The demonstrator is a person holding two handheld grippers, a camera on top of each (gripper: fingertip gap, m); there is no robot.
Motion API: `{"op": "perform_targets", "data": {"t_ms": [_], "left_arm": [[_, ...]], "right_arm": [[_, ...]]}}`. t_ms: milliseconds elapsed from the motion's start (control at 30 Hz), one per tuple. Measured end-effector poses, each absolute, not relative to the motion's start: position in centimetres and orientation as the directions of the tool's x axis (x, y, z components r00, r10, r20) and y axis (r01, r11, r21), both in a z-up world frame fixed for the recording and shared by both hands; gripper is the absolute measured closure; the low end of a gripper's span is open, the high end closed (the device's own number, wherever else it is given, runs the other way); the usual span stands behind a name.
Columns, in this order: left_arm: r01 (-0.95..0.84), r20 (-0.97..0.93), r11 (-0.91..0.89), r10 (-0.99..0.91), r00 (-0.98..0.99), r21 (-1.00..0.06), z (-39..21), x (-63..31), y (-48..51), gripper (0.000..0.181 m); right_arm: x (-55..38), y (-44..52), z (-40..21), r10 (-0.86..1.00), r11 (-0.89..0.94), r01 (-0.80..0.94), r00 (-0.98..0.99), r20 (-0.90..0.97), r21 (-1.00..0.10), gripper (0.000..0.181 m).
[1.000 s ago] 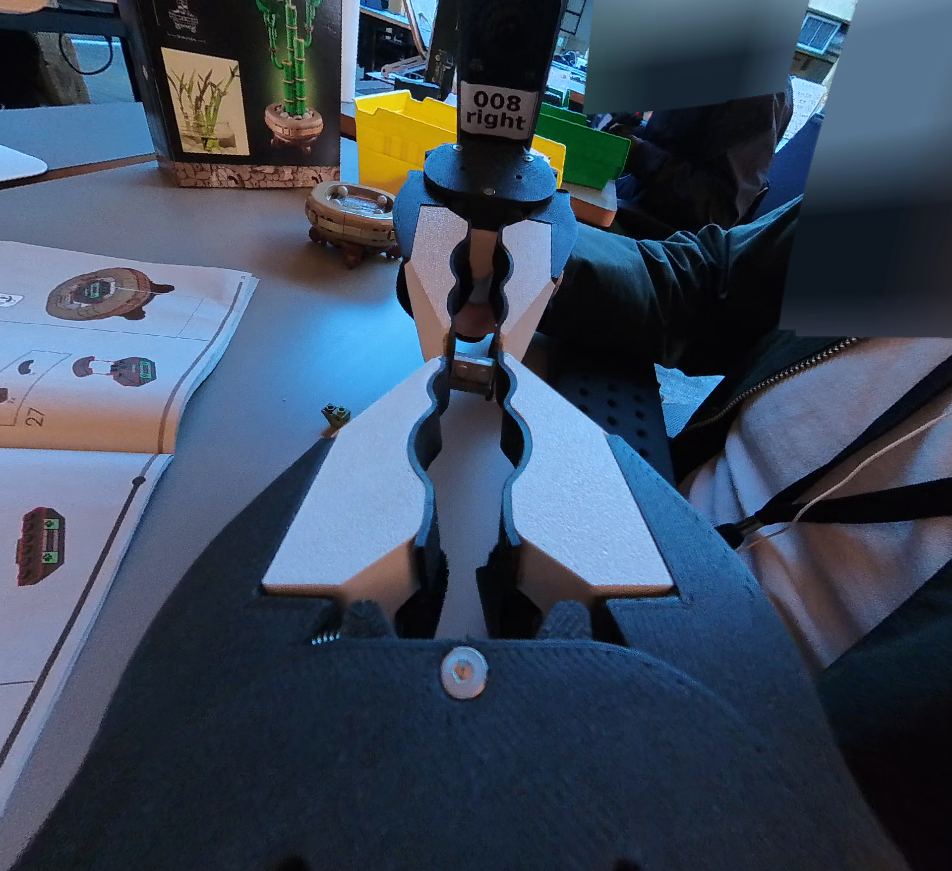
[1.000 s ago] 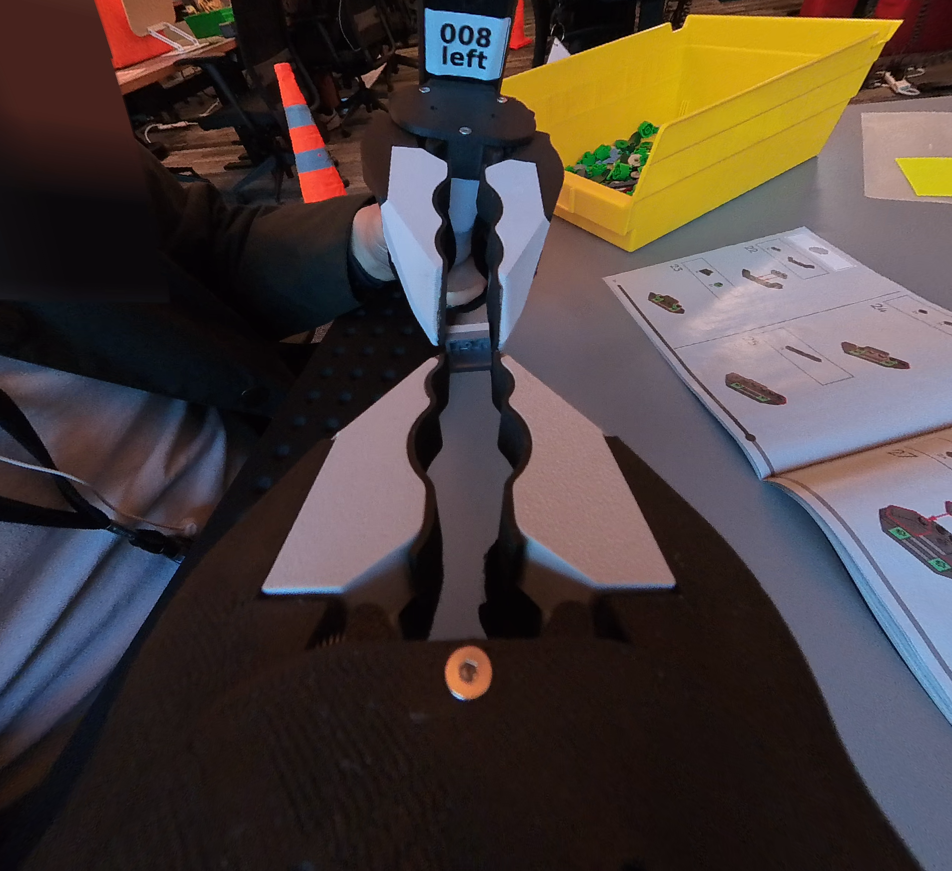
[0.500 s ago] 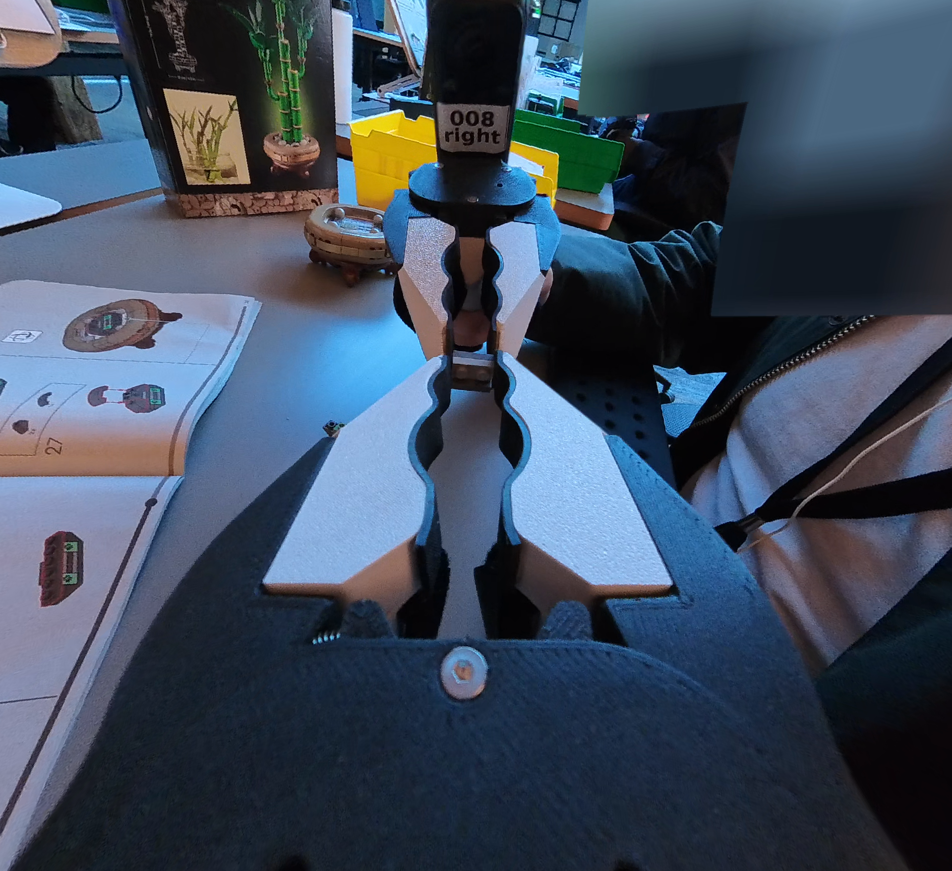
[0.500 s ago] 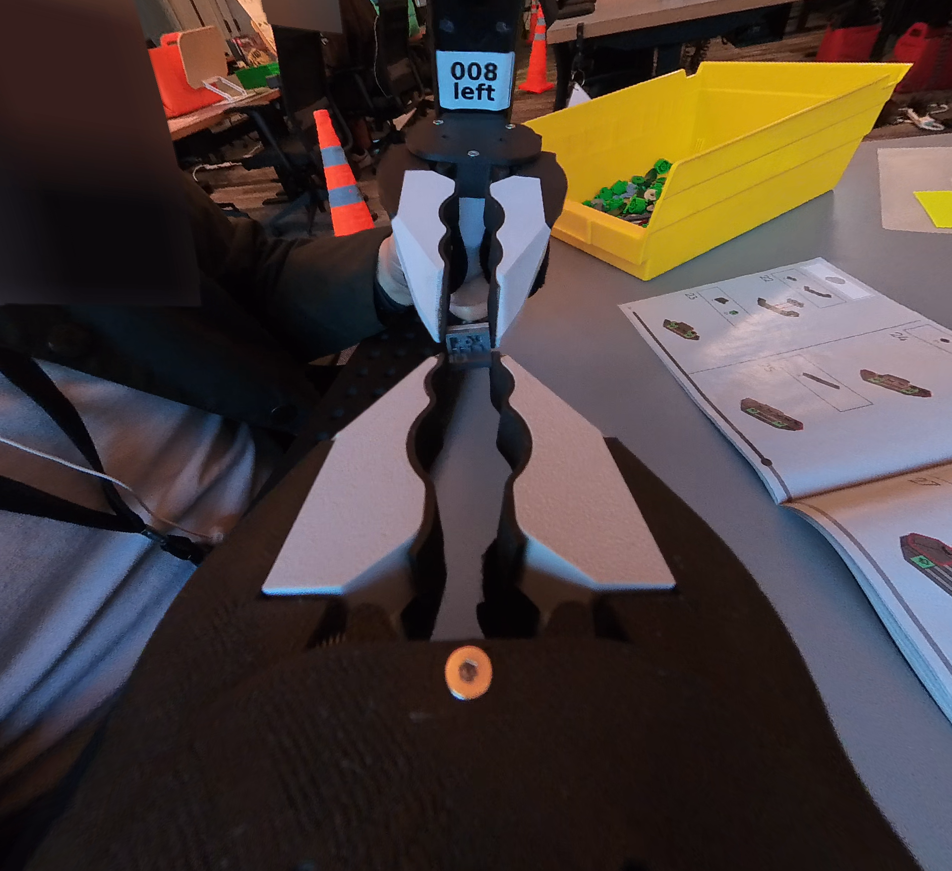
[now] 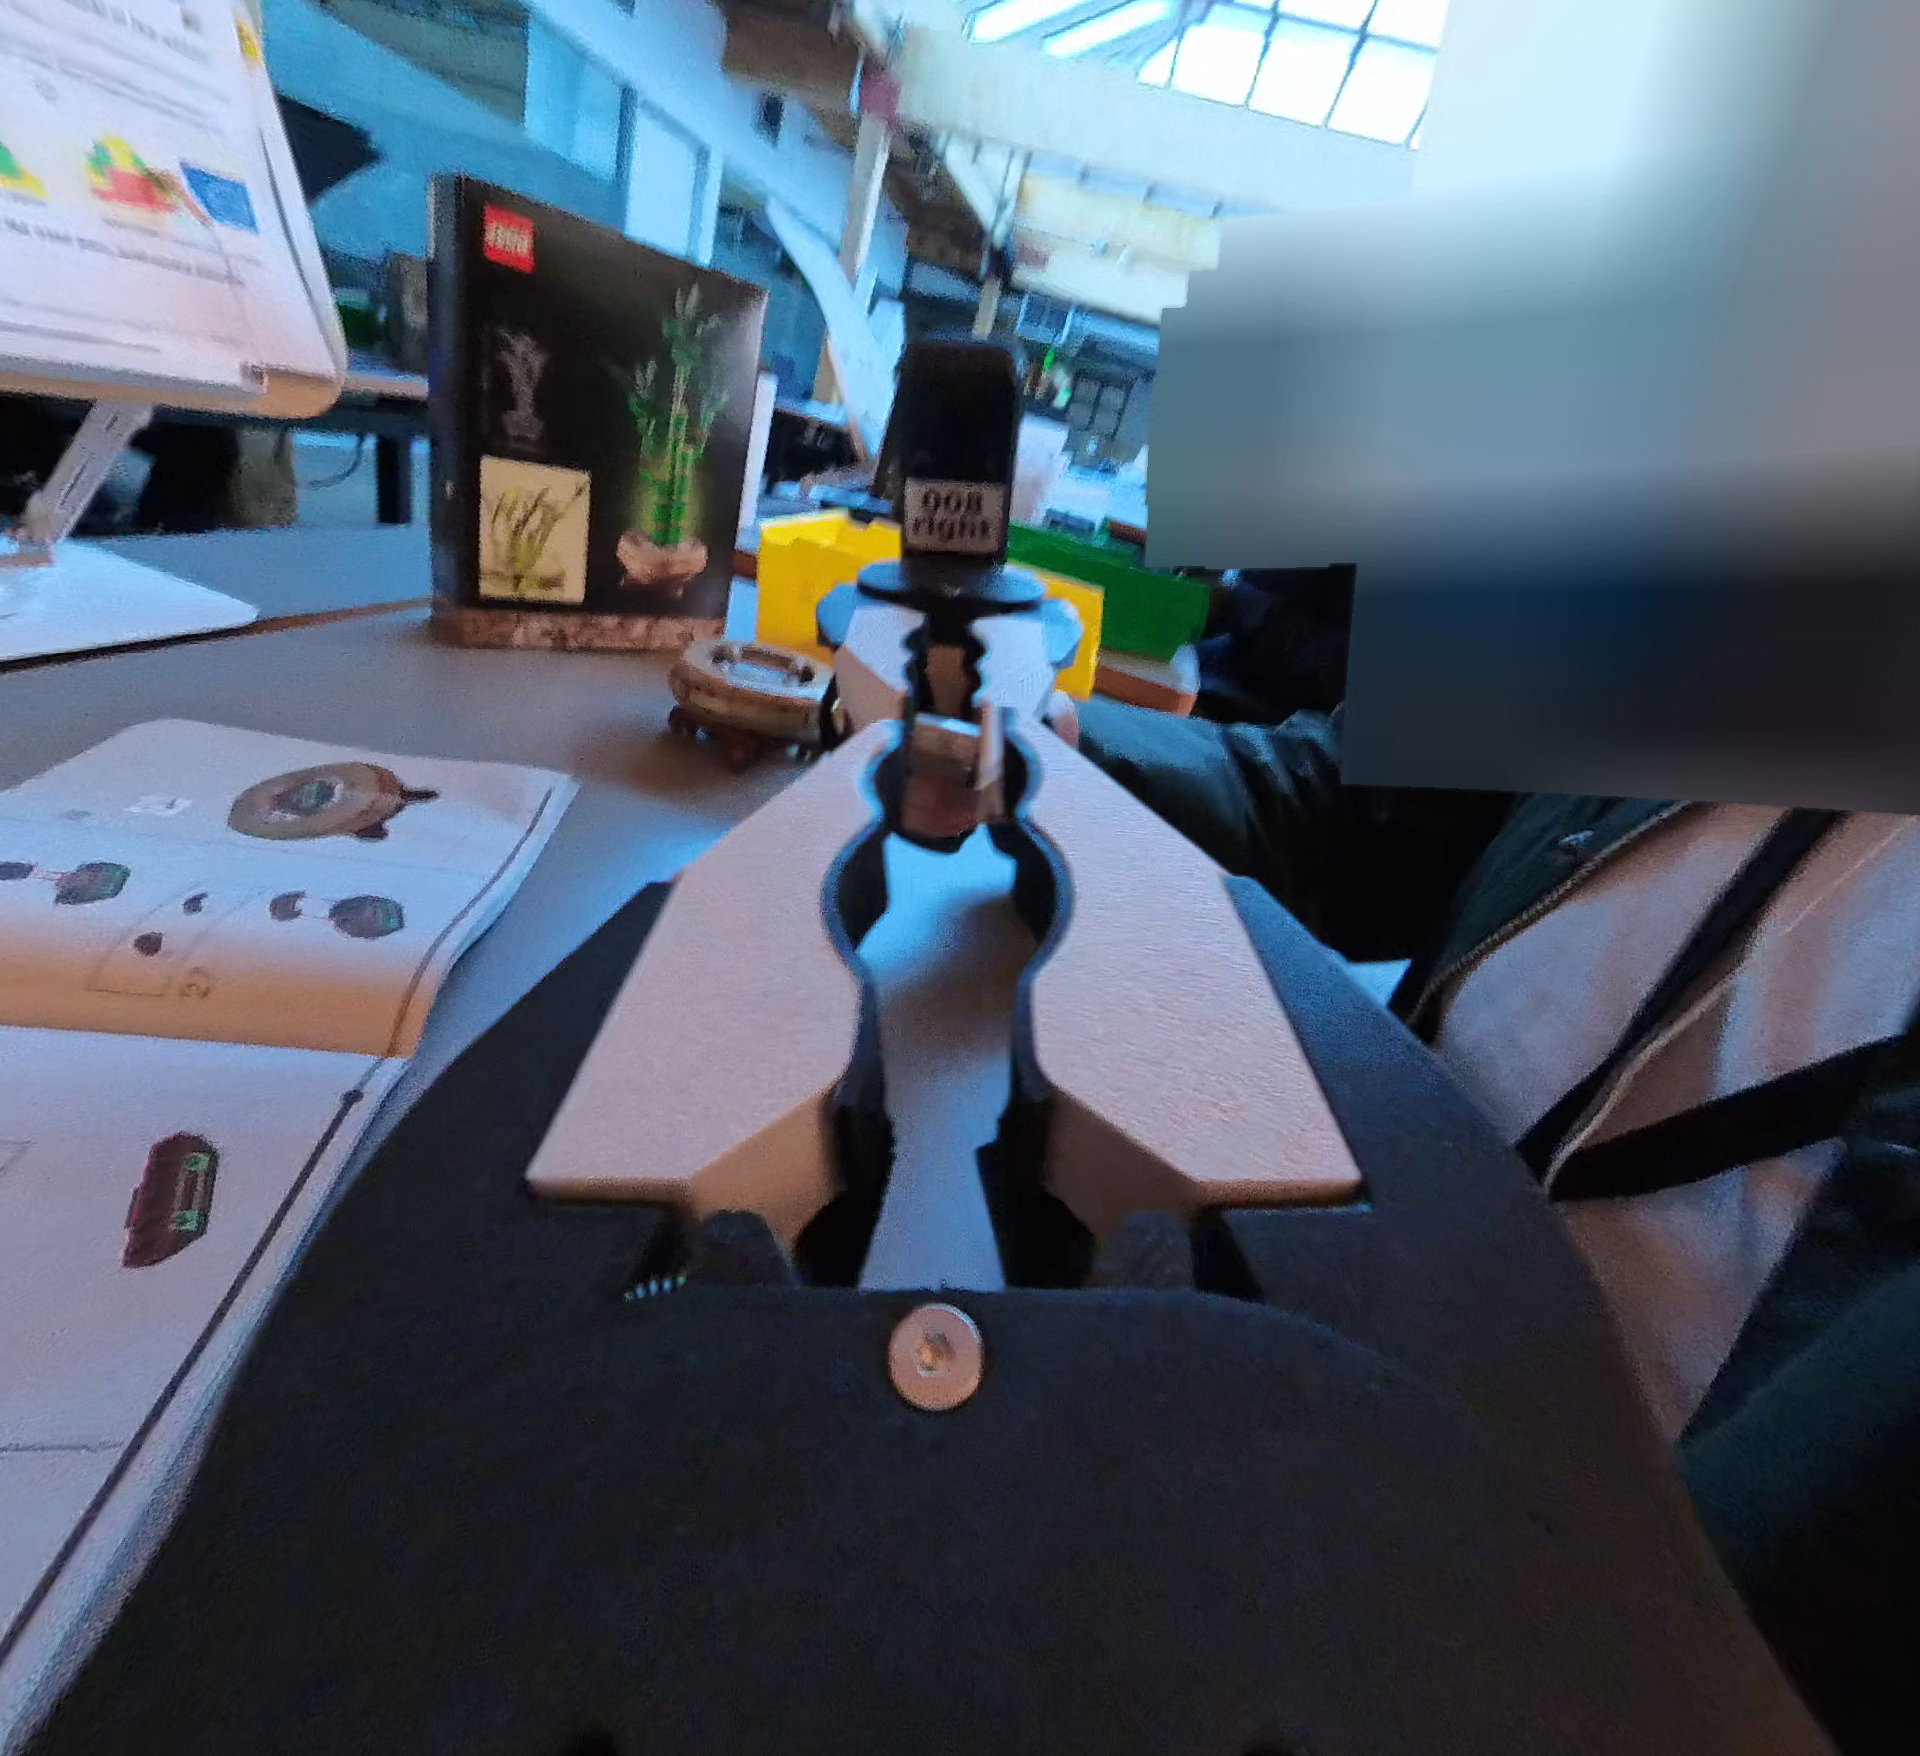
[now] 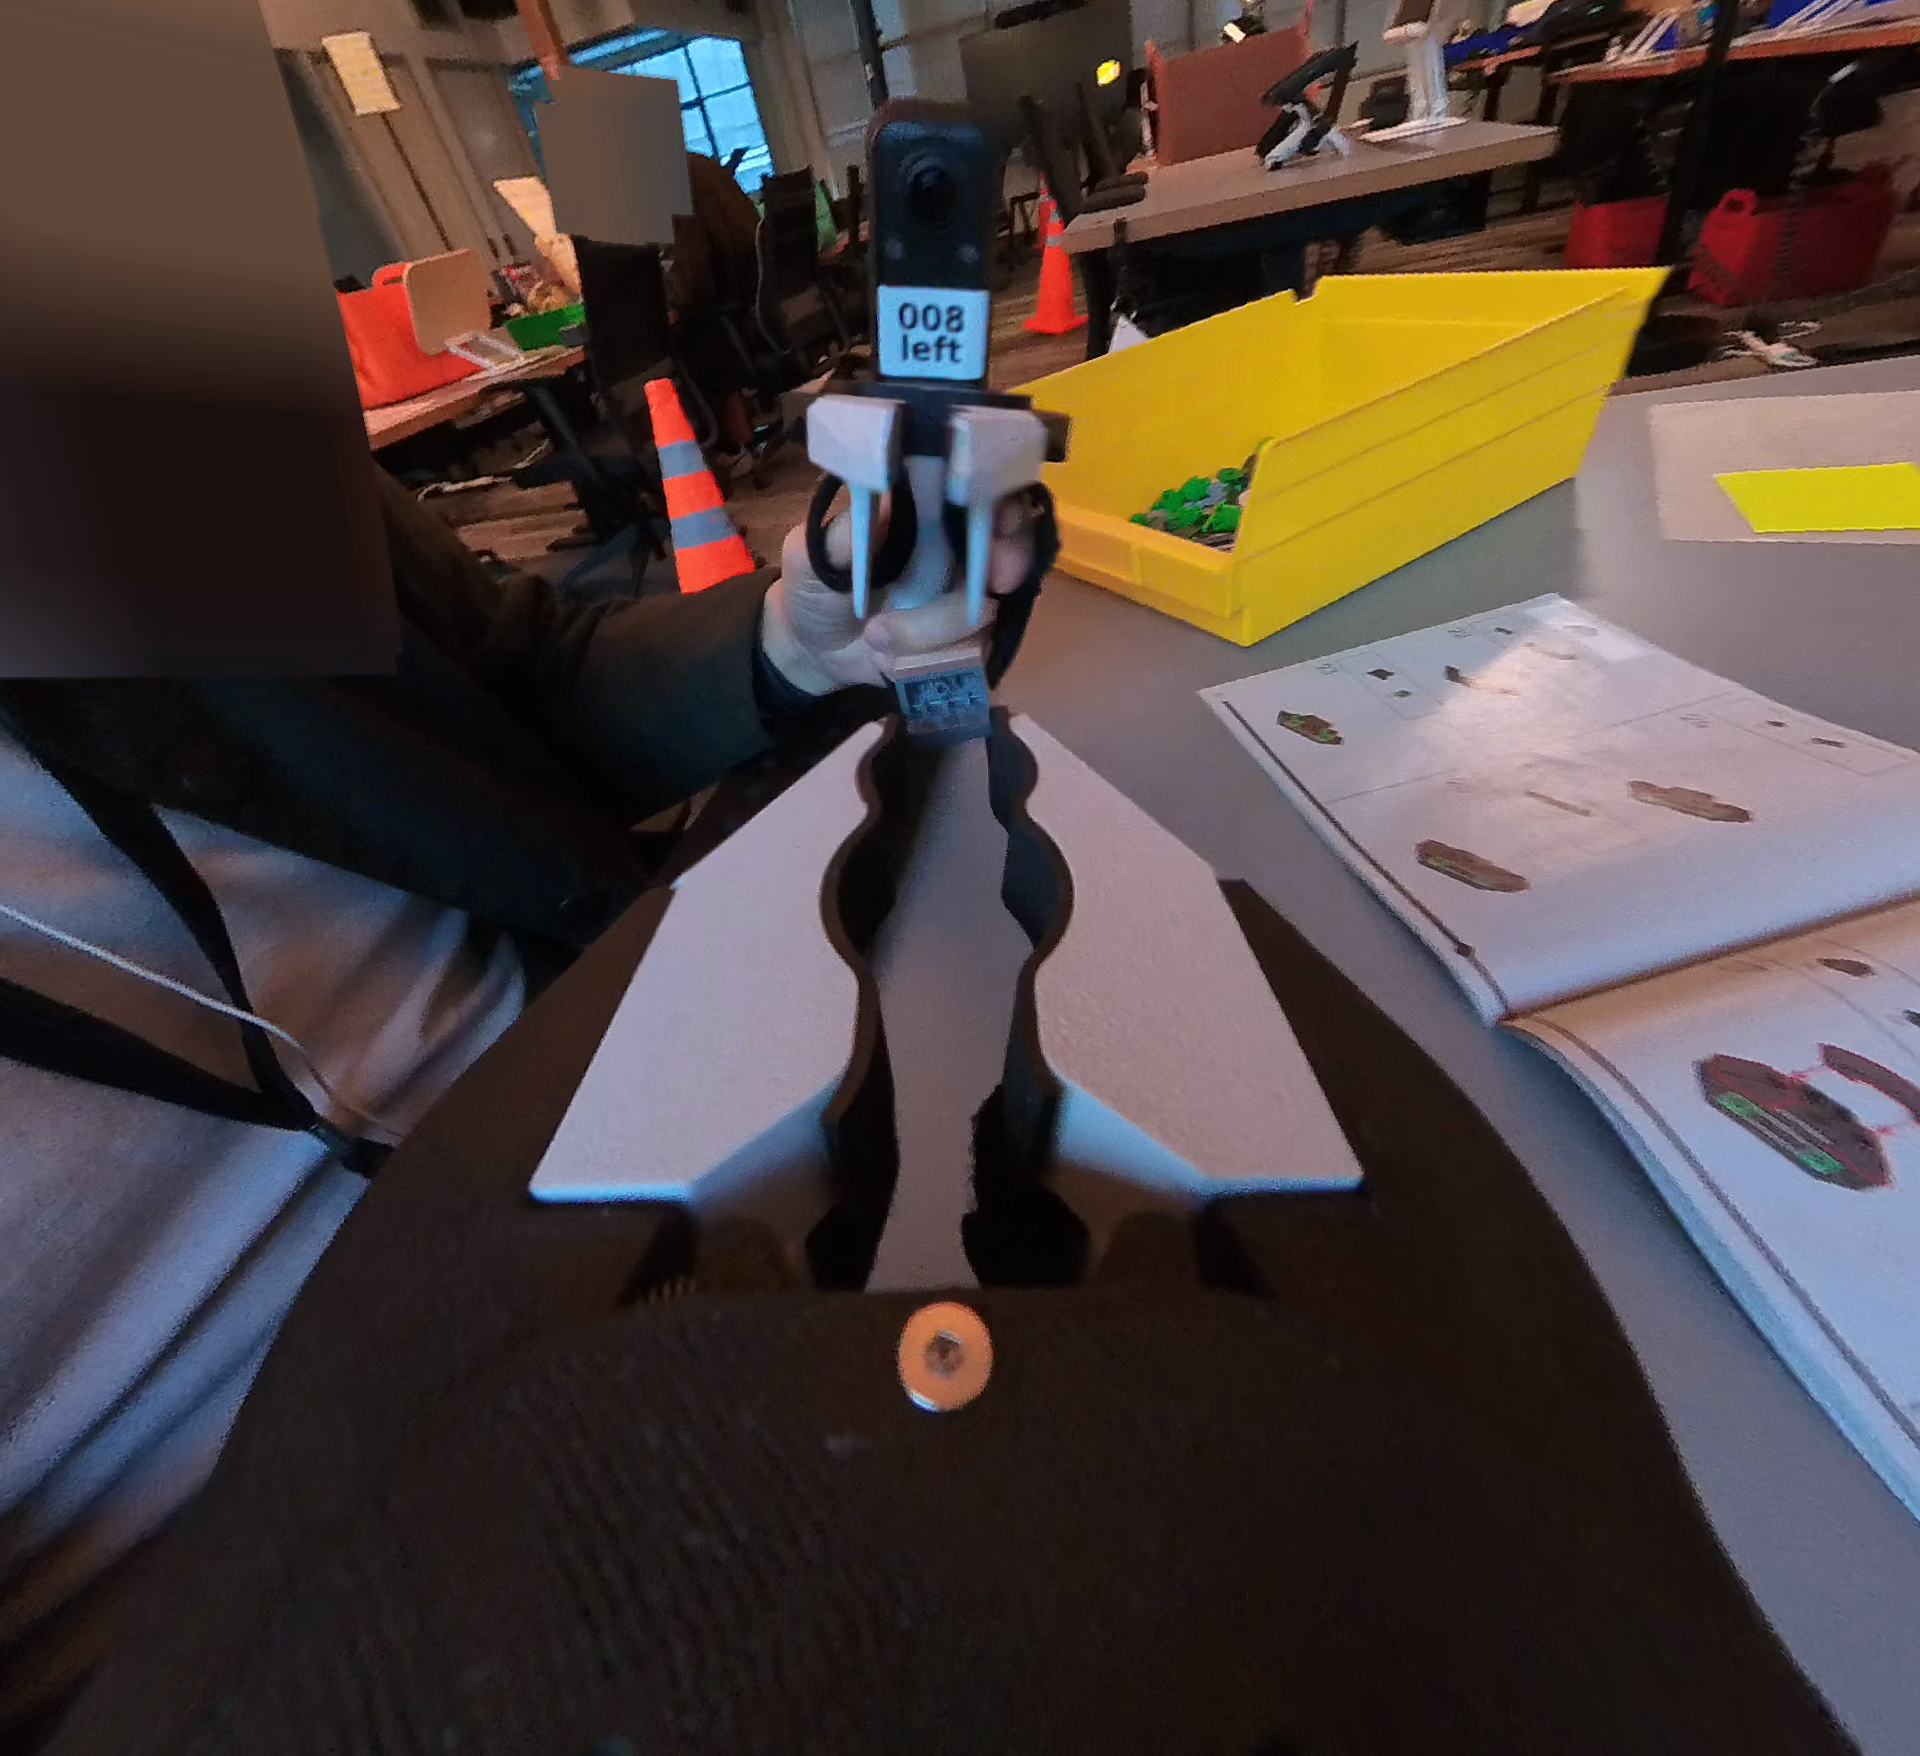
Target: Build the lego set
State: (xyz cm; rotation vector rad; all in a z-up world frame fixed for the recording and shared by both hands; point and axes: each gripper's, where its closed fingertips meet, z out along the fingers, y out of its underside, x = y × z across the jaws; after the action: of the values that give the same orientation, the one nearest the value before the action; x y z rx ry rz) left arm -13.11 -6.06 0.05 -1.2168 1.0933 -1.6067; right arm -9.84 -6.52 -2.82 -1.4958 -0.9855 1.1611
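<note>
The right gripper (image 6: 940, 719) pinches a small grey lego piece (image 6: 940, 704) at its fingertips, held up in the air above the near edge of the grey table (image 6: 1143, 698). Facing it, the left gripper (image 6: 920, 610) stands with its fingers spread, clear of the piece in the right wrist view; the left wrist view is blurred at the tips, where the piece (image 5: 951, 745) sits near the left gripper (image 5: 951, 761). An open instruction booklet (image 6: 1621, 875) lies on the table, with a yellow bin (image 6: 1403, 449) of green and grey pieces beyond it. In the left wrist view a round tan lego base (image 5: 743, 688) stands on the table before the dark lego box (image 5: 582, 428).
</note>
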Motion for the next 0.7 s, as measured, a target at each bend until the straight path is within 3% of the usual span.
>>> {"op": "perform_targets", "data": {"t_ms": [33, 167, 333, 700], "left_arm": [[0.068, 0.244, -0.258, -0.956, -0.163, -0.964, -0.6, -12.4, -6.2, 0.156], [0.008, 0.170, -0.171, -0.979, -0.109, -0.985, -1.9, -11.2, -6.8, 0.156], [-0.013, 0.191, -0.191, -0.969, -0.157, -0.981, -2.2, -10.9, -7.5, 0.154], [-0.051, 0.116, -0.110, -0.984, -0.132, -0.993, -2.9, -10.5, -7.8, 0.166]], "right_arm": [[-10.3, -6.8, -3.0, 0.959, -0.206, 0.048, 0.208, -0.192, -0.977, 0.168], [-11.0, -7.2, -3.1, 0.964, -0.192, 0.061, 0.198, -0.177, -0.979, 0.168], [-11.2, -7.2, -3.4, 0.965, -0.188, 0.078, 0.200, -0.170, -0.979, 0.168], [-11.6, -7.4, -3.8, 0.966, -0.203, 0.086, 0.181, -0.185, -0.975, 0.167]]}}
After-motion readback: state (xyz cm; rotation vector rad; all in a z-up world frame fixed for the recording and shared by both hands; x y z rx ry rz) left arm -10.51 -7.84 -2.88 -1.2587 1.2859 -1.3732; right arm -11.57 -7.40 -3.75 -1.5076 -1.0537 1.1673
